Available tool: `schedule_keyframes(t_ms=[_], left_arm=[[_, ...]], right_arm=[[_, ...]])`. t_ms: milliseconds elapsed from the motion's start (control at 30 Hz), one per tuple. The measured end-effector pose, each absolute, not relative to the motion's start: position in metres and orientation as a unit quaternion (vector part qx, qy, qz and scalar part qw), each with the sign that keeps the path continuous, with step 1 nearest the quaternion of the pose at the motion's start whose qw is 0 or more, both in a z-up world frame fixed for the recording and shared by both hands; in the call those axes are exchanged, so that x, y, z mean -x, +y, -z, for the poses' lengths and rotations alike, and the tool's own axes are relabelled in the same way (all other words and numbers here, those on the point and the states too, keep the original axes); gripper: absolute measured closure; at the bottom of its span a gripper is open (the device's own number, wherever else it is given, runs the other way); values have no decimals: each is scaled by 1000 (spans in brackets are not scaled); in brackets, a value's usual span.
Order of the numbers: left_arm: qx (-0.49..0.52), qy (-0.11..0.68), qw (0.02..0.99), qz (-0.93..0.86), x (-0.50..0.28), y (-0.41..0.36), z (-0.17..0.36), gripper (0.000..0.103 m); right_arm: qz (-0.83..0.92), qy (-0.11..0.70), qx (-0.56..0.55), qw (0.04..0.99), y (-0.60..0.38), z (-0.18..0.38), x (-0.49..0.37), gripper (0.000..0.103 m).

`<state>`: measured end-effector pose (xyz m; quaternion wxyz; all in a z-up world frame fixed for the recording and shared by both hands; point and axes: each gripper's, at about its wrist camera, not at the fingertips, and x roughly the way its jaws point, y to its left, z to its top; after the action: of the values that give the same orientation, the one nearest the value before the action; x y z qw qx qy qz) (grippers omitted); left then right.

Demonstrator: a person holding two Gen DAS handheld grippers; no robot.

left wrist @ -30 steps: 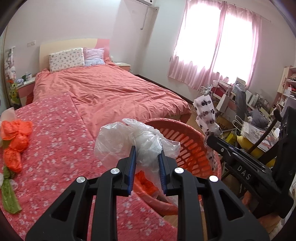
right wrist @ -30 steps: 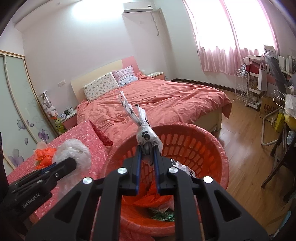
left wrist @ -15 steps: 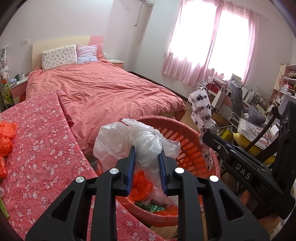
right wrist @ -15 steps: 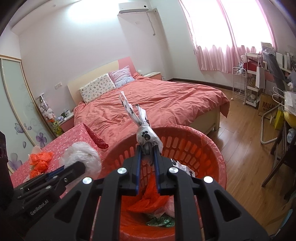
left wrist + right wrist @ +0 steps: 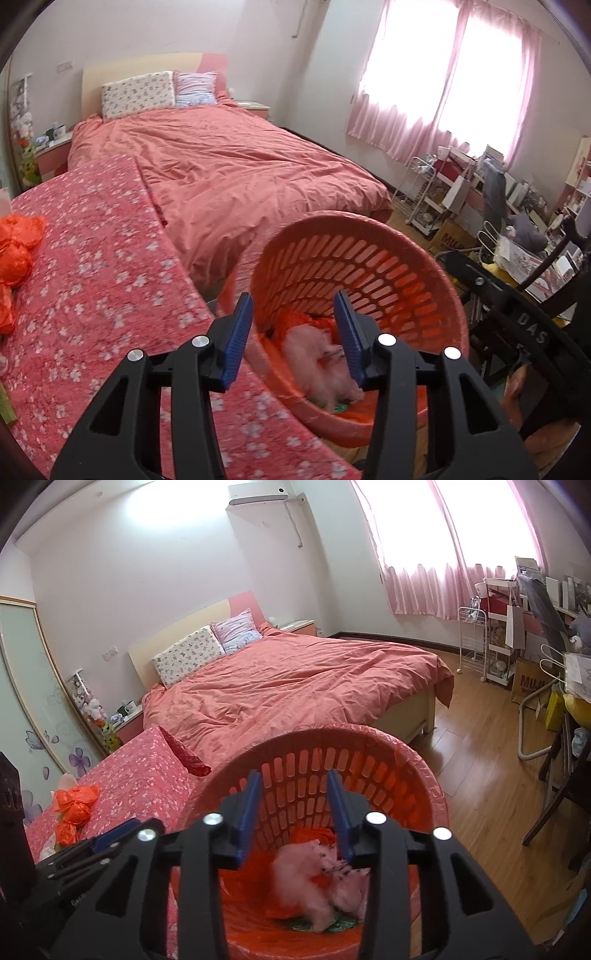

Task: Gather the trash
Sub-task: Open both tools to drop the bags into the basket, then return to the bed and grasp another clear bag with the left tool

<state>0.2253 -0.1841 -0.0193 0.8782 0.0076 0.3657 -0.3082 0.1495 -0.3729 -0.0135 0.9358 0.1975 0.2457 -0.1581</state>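
Note:
A round orange slatted basket [image 5: 369,258] [image 5: 369,746] stands beside the flowered table. Above its mouth my left gripper [image 5: 293,321] has its jaws opening, with nothing between the blue pads. My right gripper [image 5: 293,805] hangs over the same basket, its jaws opening too and also bare. Inside the basket lie two pale plastic bags, blurred as they drop [image 5: 317,354] [image 5: 306,875], on orange and green scraps. Crumpled orange bags [image 5: 18,247] [image 5: 72,808] lie on the table at the left.
The table with the red flowered cloth [image 5: 92,295] adjoins a large bed [image 5: 240,173] with a pink cover. A wooden floor [image 5: 491,782] stretches to the right, with a white rack [image 5: 476,642], boxes and a chair [image 5: 561,775] along the window side.
Both grippers have let go: the clear bag left the left gripper and the spotted bag left the right one, and both have fallen into the basket. Both pairs of jaws now stand apart.

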Motion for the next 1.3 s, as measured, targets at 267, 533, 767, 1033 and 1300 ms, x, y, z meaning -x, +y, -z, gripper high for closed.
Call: schedule_keyframes(t_ms=[267,533,767,1033,1300], left_arm=[[-21,353,897,265,-224,-144,15,52],[-20,348,917,195,-221,-69,8,49],[-3,346,934,94,-231,22,3,47],[18,361,932,17,-255,81,12,48],[42,409,912,16,-274,98,31,49]], right_arm=[[163,248,-181,938,-364,12,-146,49],[144,255,-158,943,-334,5,-151,42],[115,259,-123,951,-290,0,-159,35],[89,266,-69,957,-235,-1,-166,25],[69,271,-39,959,-202,-5,-168,25]])
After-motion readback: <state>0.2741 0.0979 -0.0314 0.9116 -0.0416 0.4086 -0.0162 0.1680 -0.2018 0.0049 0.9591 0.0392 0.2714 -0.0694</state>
